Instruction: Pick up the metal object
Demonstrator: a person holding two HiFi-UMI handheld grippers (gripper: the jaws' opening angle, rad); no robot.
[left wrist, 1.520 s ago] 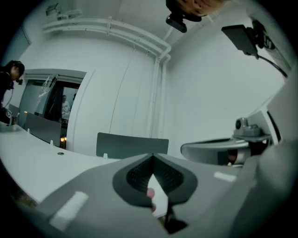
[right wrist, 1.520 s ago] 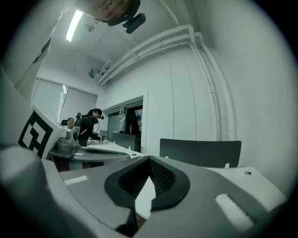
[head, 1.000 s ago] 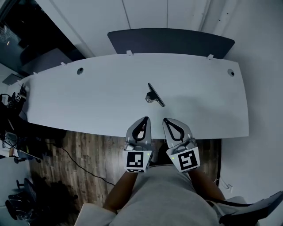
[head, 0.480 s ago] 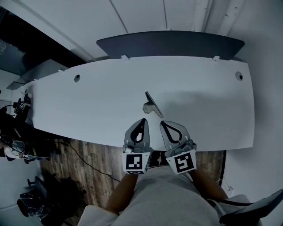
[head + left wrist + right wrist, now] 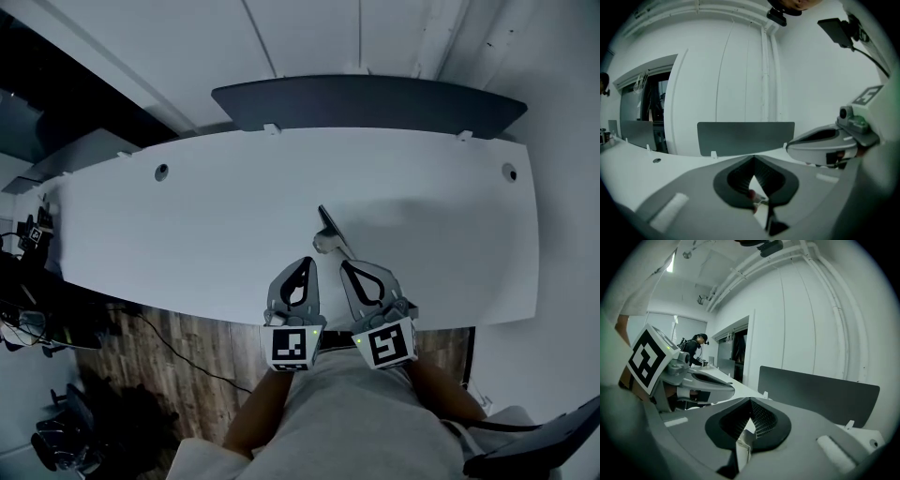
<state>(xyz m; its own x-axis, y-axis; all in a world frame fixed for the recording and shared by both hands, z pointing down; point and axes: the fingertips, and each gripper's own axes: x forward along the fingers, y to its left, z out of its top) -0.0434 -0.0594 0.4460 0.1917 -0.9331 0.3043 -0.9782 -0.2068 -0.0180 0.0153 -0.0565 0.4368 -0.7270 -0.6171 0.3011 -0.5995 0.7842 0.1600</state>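
One metal object [image 5: 329, 233] just beyond right tongs [image 5: 348, 265]

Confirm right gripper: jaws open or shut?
Shut. The right gripper has its jaws meeting at the tips, gripping nothing; the metal object lies on the table ahead.

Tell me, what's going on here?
A person holds two grippers side by side over the near edge of the white table. The left gripper and right gripper are both shut, with nothing gripped. The metal object lies on the table just ahead of them, nearest the right gripper.
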